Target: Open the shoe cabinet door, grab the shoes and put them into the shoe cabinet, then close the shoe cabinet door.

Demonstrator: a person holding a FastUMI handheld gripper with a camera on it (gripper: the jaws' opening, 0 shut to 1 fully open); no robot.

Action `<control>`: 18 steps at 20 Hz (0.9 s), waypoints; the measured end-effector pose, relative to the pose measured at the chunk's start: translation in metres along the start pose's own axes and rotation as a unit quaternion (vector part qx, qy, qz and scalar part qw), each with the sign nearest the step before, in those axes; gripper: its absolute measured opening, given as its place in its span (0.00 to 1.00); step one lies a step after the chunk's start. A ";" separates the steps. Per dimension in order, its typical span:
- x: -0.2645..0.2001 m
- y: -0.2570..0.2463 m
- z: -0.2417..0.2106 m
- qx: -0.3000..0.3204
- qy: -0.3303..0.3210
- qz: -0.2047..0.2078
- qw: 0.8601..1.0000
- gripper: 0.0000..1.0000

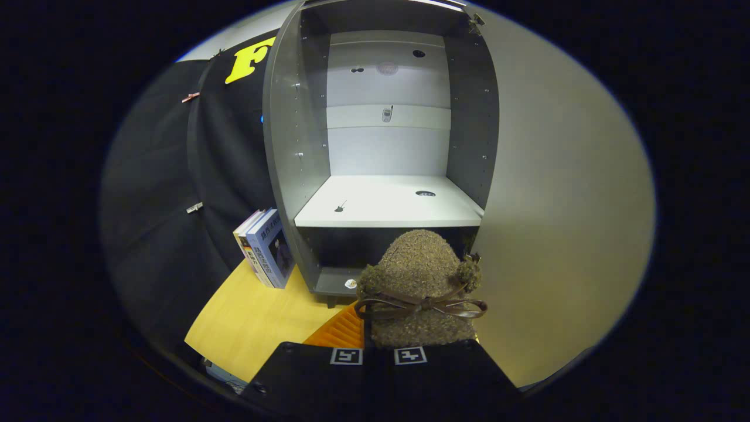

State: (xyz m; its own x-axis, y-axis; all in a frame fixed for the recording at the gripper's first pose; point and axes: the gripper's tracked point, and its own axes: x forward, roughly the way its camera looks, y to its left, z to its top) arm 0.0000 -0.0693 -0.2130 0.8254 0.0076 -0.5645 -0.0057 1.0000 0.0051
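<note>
A: Carrying the shoe (pixel 417 293) toward the shoe cabinet (pixel 384 146) looks like the step in hand. The door (pixel 562 223) already stands swung open at the cabinet's right side, so the way in is free.

B: Which level should it go on?

A: The white shelf (pixel 387 202) inside the cabinet sits above the shoe, and a darker compartment lies below that shelf, directly behind the shoe's toe. Either could take it. For the shelf, the shoe needs lifting until its sole clears the shelf's front edge, then pushing straight in, kept level and centred between the cabinet's side walls.

B: Any risk?

A: The shoe's bow (pixel 422 305) and pompom could snag on the shelf edge or on the open door if the approach drifts rightward of the cabinet's middle. It should also go deep enough that the door can shut afterward.

B: And the claw (pixel 378 356)?

A: Its fingers sit drawn close together, their marker tags nearly side by side, with the fuzzy brown shoe rising directly from them. It appears pinched on the shoe's heel end, though the contact itself is hidden beneath the shoe. Books (pixel 265 246) lean on the wooden bench (pixel 252 316) just left of the cabinet, well out of the path.
</note>
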 end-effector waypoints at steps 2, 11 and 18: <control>0.008 -0.002 0.020 0.006 -0.009 -0.005 1.000 0.05; 0.061 -0.001 0.110 0.005 -0.031 -0.013 0.999 0.05; 0.131 0.012 0.158 -0.002 -0.026 -0.004 1.000 0.05</control>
State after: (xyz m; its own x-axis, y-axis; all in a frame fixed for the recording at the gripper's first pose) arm 0.1972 -0.0568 -0.1568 0.8532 -0.0005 -0.5216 -0.0013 1.0000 -0.0030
